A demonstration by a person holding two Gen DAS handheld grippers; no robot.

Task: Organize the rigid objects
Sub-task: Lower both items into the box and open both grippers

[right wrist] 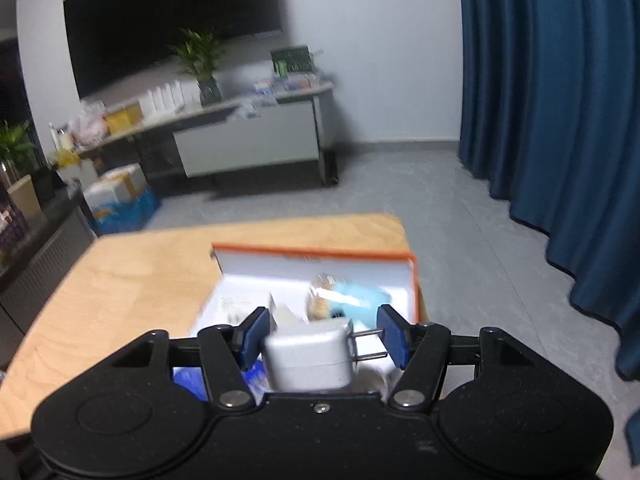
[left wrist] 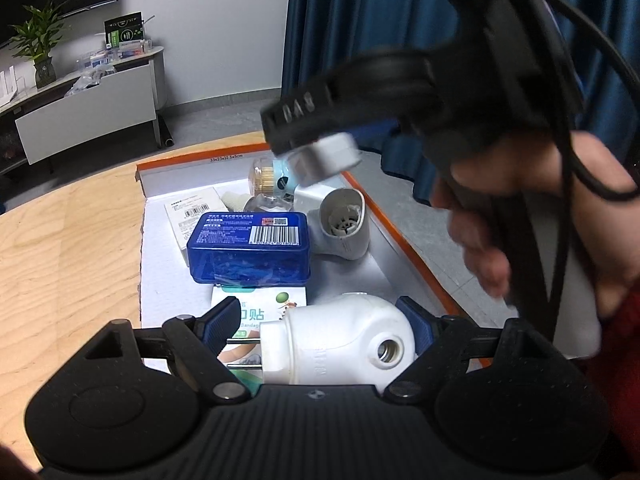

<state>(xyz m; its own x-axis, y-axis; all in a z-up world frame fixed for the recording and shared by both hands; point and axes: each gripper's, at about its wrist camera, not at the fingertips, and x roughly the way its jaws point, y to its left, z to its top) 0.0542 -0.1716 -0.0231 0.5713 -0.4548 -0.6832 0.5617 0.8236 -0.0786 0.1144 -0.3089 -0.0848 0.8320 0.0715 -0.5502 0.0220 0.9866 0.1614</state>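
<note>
While the left tongs clamp one white plug-in socket over the box, right tongs (jaws apart) carry one grey adapter above the blue case on the tabletop.

1. Blurred by motion ahead of the left hand-held gripper: right hand-held gripper and hand.
2. Partly hidden behind the blue box: bandage pack and white carton.
3. Smeared beyond the right hand-held gripper: orange-rimmed tray, light-blue item; contents unreadable.
4. Undecidable: right pad contact with the grey plug.
</note>
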